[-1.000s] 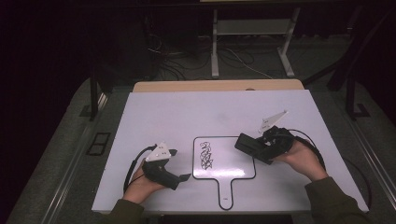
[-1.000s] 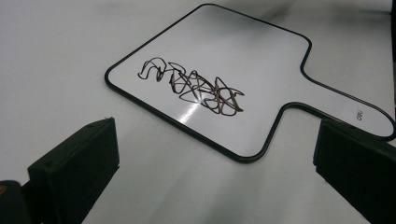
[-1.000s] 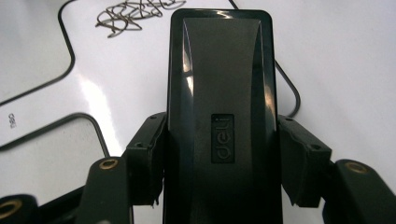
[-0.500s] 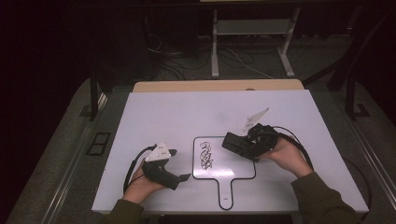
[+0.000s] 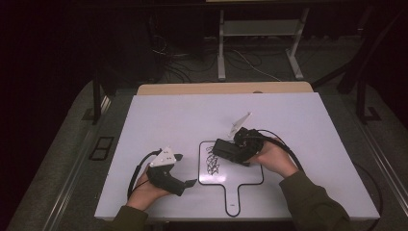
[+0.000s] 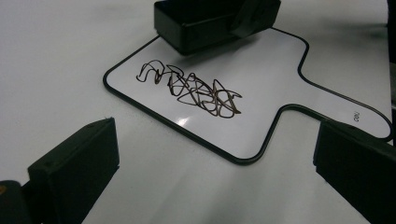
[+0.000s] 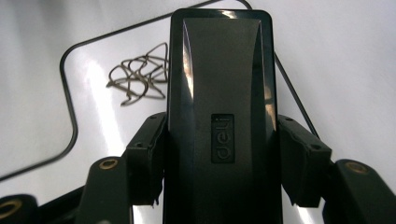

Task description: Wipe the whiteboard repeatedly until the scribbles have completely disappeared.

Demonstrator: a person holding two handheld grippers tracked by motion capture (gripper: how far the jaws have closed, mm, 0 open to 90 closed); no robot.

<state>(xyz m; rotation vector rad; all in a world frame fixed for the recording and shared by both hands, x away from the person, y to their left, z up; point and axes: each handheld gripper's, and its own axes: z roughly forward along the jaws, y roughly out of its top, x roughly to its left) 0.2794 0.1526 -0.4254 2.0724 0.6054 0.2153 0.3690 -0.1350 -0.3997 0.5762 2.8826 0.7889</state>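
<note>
Black scribble of marker loops (image 5: 212, 164) sits on the left half of the small white paddle-shaped dry-erase board with a thin black edge (image 5: 250, 179), handle pointing toward the person; board lies flat on the white table (image 5: 168, 115), near its front-middle. Scribble's long axis runs roughly near-to-far in the high view.

Black rectangular plastic eraser block (image 5: 228, 150) hangs over the board's upper right part, just beside the scribble. In the right gripper view the eraser (image 7: 219, 93) covers the scribble's right edge; the marks (image 7: 140, 74) lie ahead and to the left of the block. So the wipe looks like it has to go leftward across the board, eraser's long axis crossing the scribble's run. Can't tell if the eraser face touches the board yet.

Right claw (image 5: 230, 153) is clamped on the eraser, one pad on each long side. It is the nearer hand by far.

Left claw (image 5: 185, 169) rests on the table left of the board, jaws apart, nothing between them; the left gripper view has the scribble (image 6: 189, 88) ahead and the board handle off to the right.
</note>
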